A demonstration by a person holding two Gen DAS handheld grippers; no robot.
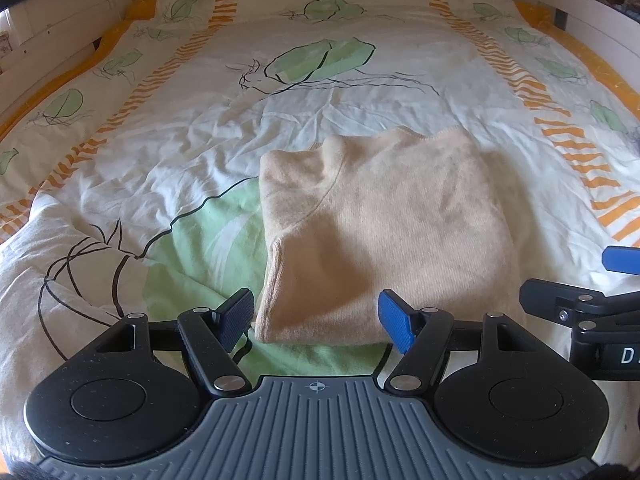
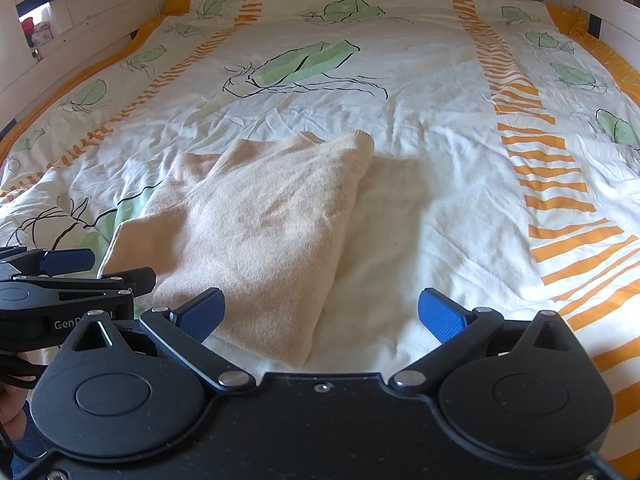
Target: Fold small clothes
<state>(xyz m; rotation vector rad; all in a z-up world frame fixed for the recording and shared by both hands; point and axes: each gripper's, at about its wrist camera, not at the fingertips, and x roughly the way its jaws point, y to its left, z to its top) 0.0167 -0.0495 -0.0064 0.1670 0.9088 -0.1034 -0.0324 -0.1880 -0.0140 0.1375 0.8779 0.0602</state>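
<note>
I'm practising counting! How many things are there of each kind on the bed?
Sweaters: 1, folded, cream
Tongs: 2, left and right, both open
Bed covers: 1, with leaves and orange stripes
Total: 4

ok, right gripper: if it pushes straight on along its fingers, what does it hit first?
Probably the bare duvet. The right gripper is open and aims just right of the folded beige sweater, whose near right edge sits by its left finger. Depth is unclear, so it might clip that edge.
</note>
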